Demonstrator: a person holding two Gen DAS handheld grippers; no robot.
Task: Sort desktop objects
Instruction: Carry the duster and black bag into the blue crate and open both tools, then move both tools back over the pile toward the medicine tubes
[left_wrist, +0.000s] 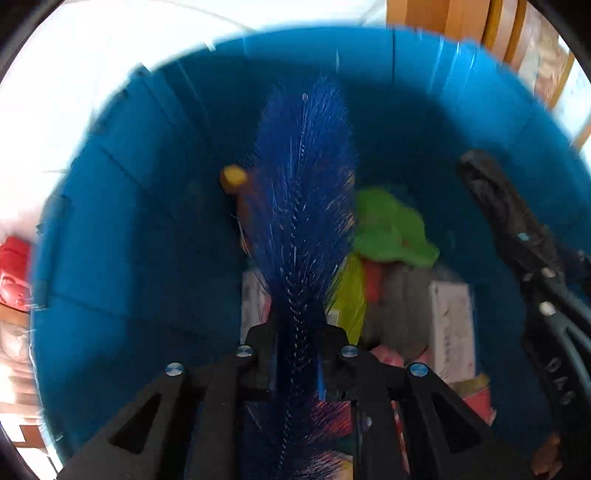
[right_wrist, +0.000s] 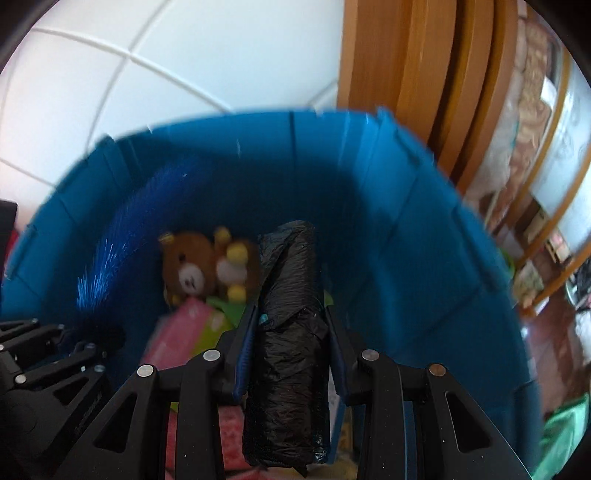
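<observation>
The teddy bear (right_wrist: 207, 267) lies in the bin (right_wrist: 406, 229), centre-left of the frame. The bottle brush (right_wrist: 122, 236) is left of it, the roll of bags (right_wrist: 288, 332) right.

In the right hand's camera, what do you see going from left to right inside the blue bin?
Left gripper holding the blue bristly brush → teddy bear → black roll of bags in the right gripper → blue bin wall.

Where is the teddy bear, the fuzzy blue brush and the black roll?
teddy bear (right_wrist: 192, 271): right wrist view, on its face.
fuzzy blue brush (left_wrist: 306, 192): left wrist view, mid-bristles.
black roll (right_wrist: 290, 332): right wrist view, middle of the wrapped plastic.
</observation>
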